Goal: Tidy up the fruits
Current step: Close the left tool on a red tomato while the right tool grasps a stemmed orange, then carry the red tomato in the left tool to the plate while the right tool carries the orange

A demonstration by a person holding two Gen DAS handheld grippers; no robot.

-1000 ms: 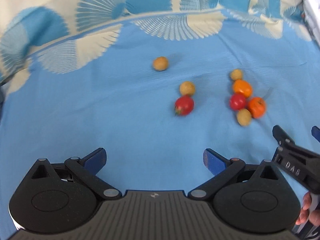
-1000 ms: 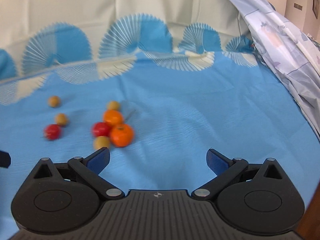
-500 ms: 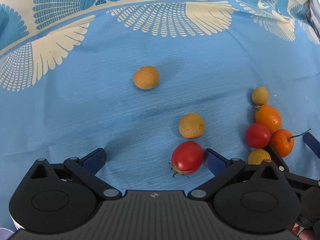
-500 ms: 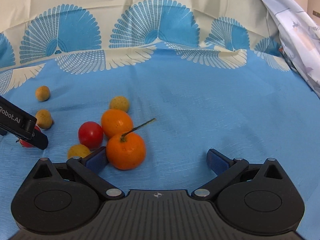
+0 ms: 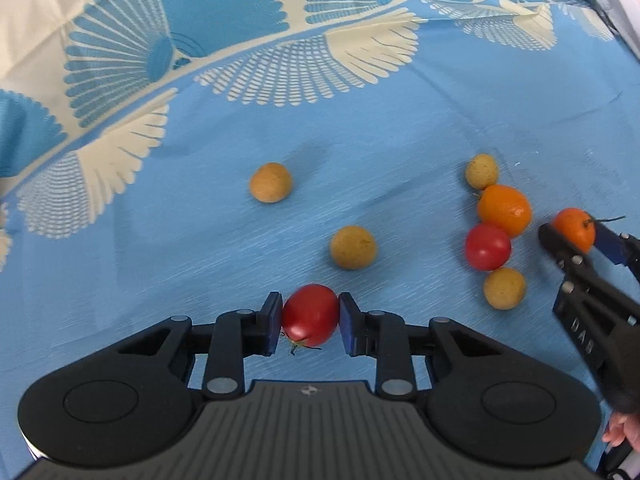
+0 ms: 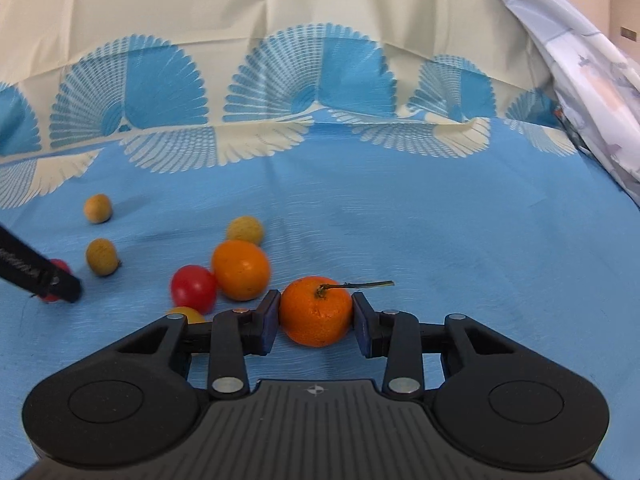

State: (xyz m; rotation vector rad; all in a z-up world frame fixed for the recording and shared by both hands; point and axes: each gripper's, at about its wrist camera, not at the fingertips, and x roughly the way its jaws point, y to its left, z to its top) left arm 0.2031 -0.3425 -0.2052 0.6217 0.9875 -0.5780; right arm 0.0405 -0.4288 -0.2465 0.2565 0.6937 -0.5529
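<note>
Closest in, the left claw [image 5: 310,322] has just closed its jaws on a red tomato [image 5: 310,317], pads pressing both sides. The right claw [image 6: 315,316] has likewise just closed on a stemmed orange [image 6: 316,310]. Both fruits sit low on the blue cloth [image 5: 400,128]. Just beyond the right claw, left of it, lie another tomato [image 6: 194,288] and a second orange [image 6: 241,269]; lifting carelessly could nudge them rolling. Squeezing harder could split the tomato.

White letters reading "DAS" run along the black arm of the right gripper [image 5: 575,237], seen from the left wrist camera. Lettering on the left gripper [image 6: 60,284] at the other view's edge is too blurred to read.
</note>
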